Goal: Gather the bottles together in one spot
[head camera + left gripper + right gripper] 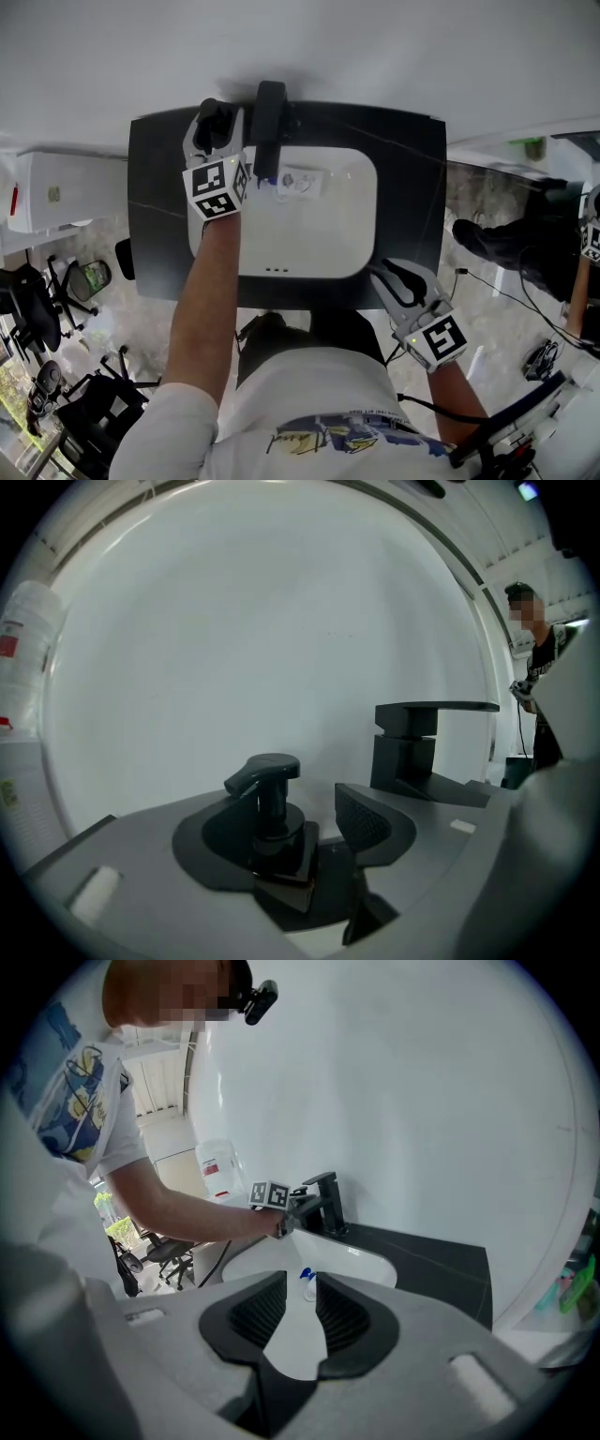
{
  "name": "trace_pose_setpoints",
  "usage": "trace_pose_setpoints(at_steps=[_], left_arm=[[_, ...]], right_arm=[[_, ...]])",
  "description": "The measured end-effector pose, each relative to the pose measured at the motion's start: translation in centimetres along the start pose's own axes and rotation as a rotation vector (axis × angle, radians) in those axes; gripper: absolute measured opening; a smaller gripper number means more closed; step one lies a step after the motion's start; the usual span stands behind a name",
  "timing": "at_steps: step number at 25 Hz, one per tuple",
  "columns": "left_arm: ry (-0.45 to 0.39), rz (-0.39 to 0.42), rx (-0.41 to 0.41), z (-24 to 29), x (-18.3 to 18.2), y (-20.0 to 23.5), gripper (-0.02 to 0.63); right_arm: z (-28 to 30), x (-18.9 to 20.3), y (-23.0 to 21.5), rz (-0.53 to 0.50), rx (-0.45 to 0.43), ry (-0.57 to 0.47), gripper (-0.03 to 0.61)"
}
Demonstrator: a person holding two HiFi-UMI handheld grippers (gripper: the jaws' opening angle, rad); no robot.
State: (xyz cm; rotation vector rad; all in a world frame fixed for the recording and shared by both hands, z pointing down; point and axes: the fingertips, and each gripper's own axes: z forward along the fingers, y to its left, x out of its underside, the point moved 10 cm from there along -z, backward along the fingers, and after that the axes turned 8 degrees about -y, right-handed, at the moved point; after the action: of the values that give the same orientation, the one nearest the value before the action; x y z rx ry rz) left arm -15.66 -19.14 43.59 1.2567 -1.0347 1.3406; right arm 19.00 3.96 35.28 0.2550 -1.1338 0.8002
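Now the black pump bottle [265, 803] stands upright between your left gripper's [298, 829] fingers, which are apart and not pressing it. The small blue-capped bottle [298, 181] lies just right of them in the sink [347, 234], well away from your right gripper's [298, 1321] spread, empty fingers.

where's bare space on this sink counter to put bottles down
Free: the right strip of the black counter, between the basin and the right edge; also the basin's front half. Crowded: the back left corner by the faucet, with the pump bottle, left tool and small bottle.
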Motion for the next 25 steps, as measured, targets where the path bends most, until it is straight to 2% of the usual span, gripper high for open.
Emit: trace_pose_setpoints(at_steps=[3,5,7,10,16,20,25], left_arm=[[-0.026,-0.001,0.001,-0.1,0.3,-0.1,0.286],[-0.048,-0.018,-0.014,0.0,0.6,-0.1,0.366],[-0.066,-0.044,-0.030,0.2,0.8,0.1,0.400],[-0.076,-0.053,-0.031,0.2,0.6,0.6,0.402],[-0.051,-0.008,-0.028,-2.1,0.1,1.6,0.390],[0.026,-0.003,-0.048,-5.2,0.9,2.0,0.353],[0.096,-0.052,-0.044,-9.3,2.3,1.2,0.347]], right_arm=[[-0.1,0.3,0.7,-0.007,-0.001,0.011,0.095],[-0.1,0.3,1.1,-0.005,0.000,0.011,0.095],[-0.3,0.5,1.4,-0.001,0.010,0.018,0.095],[-0.3,0.6,1.8,0.001,0.022,0.021,0.095],[0.1,0.5,2.3,-0.006,0.022,0.005,0.095],[0.6,0.1,3.0,0.004,0.018,-0.022,0.095],[1.0,-0.2,4.1,-0.003,0.006,-0.045,0.095]])
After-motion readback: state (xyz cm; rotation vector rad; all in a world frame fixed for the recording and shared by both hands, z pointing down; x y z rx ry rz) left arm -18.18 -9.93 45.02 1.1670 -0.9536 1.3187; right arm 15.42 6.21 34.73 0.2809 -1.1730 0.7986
